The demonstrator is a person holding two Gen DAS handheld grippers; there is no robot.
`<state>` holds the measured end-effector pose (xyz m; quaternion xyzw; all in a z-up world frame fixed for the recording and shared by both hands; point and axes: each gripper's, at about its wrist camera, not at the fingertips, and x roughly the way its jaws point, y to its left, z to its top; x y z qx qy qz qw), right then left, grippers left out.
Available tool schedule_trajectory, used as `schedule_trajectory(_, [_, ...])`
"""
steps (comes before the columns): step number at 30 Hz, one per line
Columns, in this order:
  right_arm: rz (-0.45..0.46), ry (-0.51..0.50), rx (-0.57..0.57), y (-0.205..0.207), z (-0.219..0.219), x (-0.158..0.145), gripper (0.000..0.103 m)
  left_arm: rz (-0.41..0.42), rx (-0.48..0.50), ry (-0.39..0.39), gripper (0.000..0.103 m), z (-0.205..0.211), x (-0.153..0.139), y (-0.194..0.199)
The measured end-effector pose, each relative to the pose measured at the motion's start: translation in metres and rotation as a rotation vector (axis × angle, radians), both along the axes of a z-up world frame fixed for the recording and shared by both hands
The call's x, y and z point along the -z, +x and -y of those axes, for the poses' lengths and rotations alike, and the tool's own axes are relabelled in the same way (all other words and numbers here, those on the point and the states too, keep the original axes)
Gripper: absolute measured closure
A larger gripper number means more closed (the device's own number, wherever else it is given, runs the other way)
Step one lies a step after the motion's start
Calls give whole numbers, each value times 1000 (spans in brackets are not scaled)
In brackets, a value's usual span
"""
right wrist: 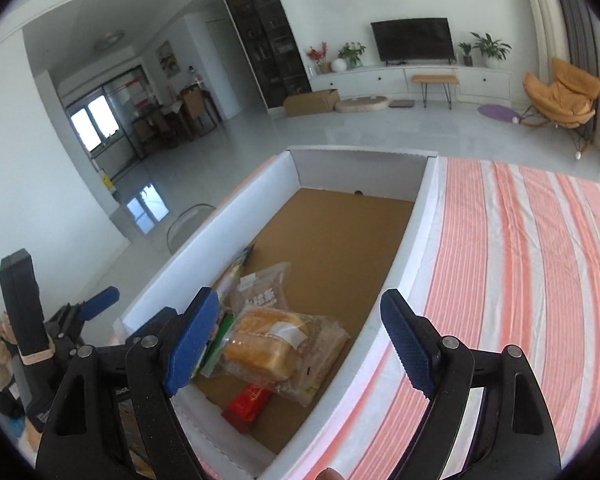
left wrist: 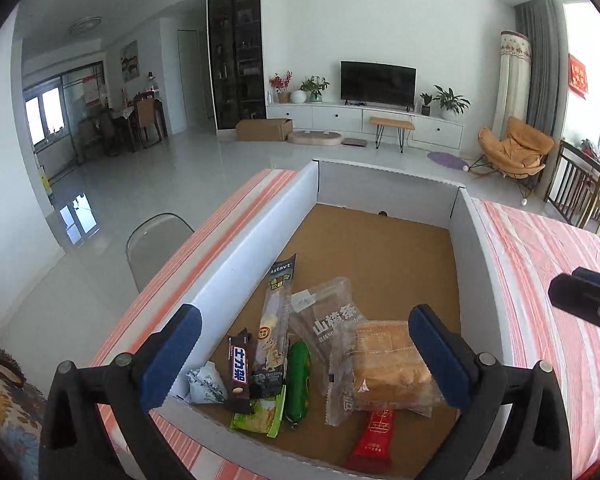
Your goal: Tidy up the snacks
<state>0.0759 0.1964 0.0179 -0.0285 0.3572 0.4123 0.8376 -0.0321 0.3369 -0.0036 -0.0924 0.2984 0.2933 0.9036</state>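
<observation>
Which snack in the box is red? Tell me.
The red packet, nearest the box's front edge, below the bread; the others are green, brown, dark or clear.

My left gripper [left wrist: 305,356] hangs wide open above the near end of a white box [left wrist: 256,240] with a brown cardboard floor, nothing between its blue fingertips [left wrist: 172,354]. Below me the snacks lie in a loose heap: a dark chocolate bar [left wrist: 238,372], a tall grey packet [left wrist: 275,328] leaning beside it, a green sausage-shaped pack [left wrist: 299,380], a light green packet [left wrist: 258,418], a clear bag with grey lettering [left wrist: 324,316], a wrapped bread loaf [left wrist: 388,364] and a red packet [left wrist: 370,438] nearest me. The box sits on the bench, covered by a cloth striped pink and white [left wrist: 540,264]. My right gripper [left wrist: 584,300] pokes in at the right edge.
</observation>
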Motion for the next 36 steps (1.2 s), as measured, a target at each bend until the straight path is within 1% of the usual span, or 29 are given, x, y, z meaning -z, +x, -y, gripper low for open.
schedule_trajectory(2, [8,-31,-1,-8,3,8,17,19,-15,5,0,2,-1,-2])
schedule_trajectory(3, [8,-50,-2,-10,5,12,17,13,-21,14,0,4,-1,-1])
schedule_trajectory(7, [12,-117,-13,-19,6,24,17,-60,-26,94,0,14,-2,1])
schedule_trajectory(10, [23,-140,-20,-29,4,25,17,-109,-17,117,0,19,0,3])
schedule_trajectory(13, [31,-145,-33,-37,3,23,17,-119,-17,128,0,22,-2,1])
schedule_trajectory(17, [49,-163,-45,-45,-1,23,17,-122,-17,127,0,21,-1,-2])
schedule_trajectory(20, [43,-181,-44,-47,-5,26,17,-125,-18,127,0,20,-1,-4])
schedule_trajectory(23, [40,-191,-44,-48,-7,28,17,-129,-14,111,0,18,0,-5])
schedule_trajectory(32, [42,-203,-48,-52,-10,30,17,-123,-18,99,0,14,3,-9])
schedule_trajectory(36, [39,-209,-52,-53,-12,32,17,-108,-13,65,0,10,3,-13])
